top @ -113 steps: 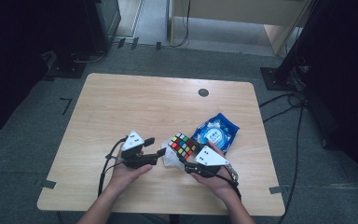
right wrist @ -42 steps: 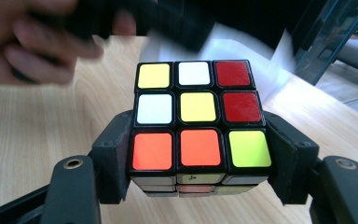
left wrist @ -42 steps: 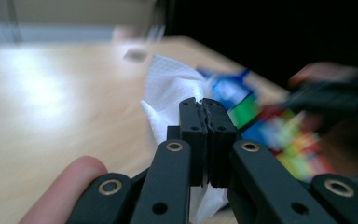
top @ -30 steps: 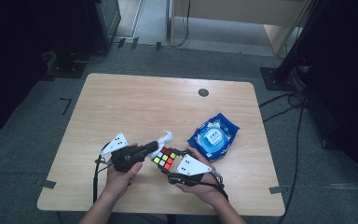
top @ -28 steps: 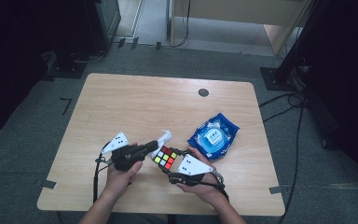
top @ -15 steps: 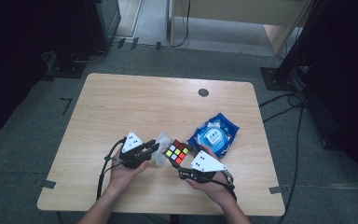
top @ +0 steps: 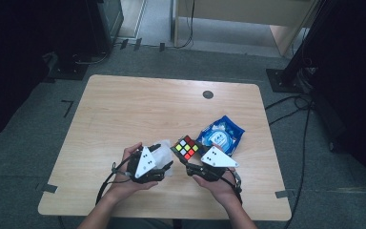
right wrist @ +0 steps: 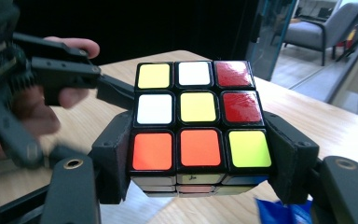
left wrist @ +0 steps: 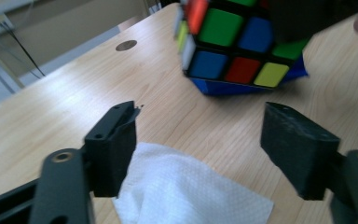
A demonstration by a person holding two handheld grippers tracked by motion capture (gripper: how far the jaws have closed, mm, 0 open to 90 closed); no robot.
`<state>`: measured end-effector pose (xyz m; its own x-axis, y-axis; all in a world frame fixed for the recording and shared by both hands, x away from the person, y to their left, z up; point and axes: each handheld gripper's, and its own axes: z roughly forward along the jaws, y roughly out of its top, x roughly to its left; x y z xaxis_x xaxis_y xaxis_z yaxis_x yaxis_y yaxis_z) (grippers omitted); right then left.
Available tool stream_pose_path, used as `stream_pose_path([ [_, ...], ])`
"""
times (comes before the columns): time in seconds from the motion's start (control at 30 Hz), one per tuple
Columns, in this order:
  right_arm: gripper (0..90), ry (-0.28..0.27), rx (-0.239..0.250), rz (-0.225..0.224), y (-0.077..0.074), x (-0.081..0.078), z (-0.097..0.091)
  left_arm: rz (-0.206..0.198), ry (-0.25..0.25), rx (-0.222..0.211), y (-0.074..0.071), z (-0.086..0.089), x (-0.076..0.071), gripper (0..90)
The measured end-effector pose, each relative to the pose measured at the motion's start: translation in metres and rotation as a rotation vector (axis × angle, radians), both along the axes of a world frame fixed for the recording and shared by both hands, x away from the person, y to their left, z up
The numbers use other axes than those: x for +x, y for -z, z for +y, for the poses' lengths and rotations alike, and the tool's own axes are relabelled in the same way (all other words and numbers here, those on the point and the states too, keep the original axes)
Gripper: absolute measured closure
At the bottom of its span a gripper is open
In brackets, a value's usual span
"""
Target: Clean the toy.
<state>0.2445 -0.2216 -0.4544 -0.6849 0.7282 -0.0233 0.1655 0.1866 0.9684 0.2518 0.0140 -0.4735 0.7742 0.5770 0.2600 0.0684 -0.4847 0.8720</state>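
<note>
a puzzle cube point(right wrist: 198, 126) is seen clamped between the jaws of the right gripper point(right wrist: 200, 161), its two sides pressed by the black pads and its face of yellow, white, red and orange squares turned up toward that gripper's camera. in the high view the cube point(top: 186, 147) is held just ahead of the right gripper point(top: 205, 164), raised over the near part of the wooden counter point(top: 138, 105), with a blue packet point(top: 220, 139) lying just beyond and beside those jaws.

the jaws of the left gripper point(left wrist: 200, 140) have just been opening and are shown spread wide, released, with nothing pressed between the pads. a white tissue point(left wrist: 186, 191) is seen lying on the counter point(left wrist: 65, 112) low between them, close to the pad at the left of that view and apart from the other pad. straight ahead of these jaws the cube point(left wrist: 233, 46) is held up by the other gripper, well clear of the open pads, and an edge of the blue packet point(left wrist: 242, 86) is glimpsed under it.

in the high view the left gripper point(top: 159, 164) is held in the person's left hand point(top: 128, 176), its jaws pointed toward the cube, with the tissue point(top: 161, 155) crumpled at their tips. a small dark round fitting point(top: 208, 94) is set in the counter far beyond both pairs of jaws.
</note>
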Motion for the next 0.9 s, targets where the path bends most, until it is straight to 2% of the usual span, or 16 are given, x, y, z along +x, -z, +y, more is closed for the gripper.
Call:
stream_pose_path([
  [0.1, 35.0, -0.016, 0.008, 0.018, 0.0, -0.001, 0.007, -0.033, 0.003, 0.038, 0.003, -0.005, -0.006, 21.3],
  [0.23, 35.0, -0.036, 0.023, 0.053, -0.001, -0.003, 0.016, -0.044, 0.006, 0.046, 0.004, -0.009, -0.008, 19.8],
  [0.4, 34.9, -0.049, 0.026, 0.091, 0.003, -0.006, 0.024, -0.069, 0.018, 0.041, 0.004, -0.014, -0.012, 20.3],
  [0.53, 35.0, -0.036, 0.054, 0.141, 0.004, -0.006, 0.025, -0.085, 0.006, 0.035, 0.004, -0.017, -0.013, 24.8],
  [0.67, 34.9, -0.03, 0.068, 0.169, 0.004, -0.007, 0.024, -0.102, 0.001, 0.021, 0.004, -0.018, -0.013, 31.1],
  [0.9, 34.3, -0.033, 0.11, 0.212, 0.005, -0.004, 0.022, -0.099, 0.005, 0.008, 0.004, -0.015, -0.013, 33.6],
])
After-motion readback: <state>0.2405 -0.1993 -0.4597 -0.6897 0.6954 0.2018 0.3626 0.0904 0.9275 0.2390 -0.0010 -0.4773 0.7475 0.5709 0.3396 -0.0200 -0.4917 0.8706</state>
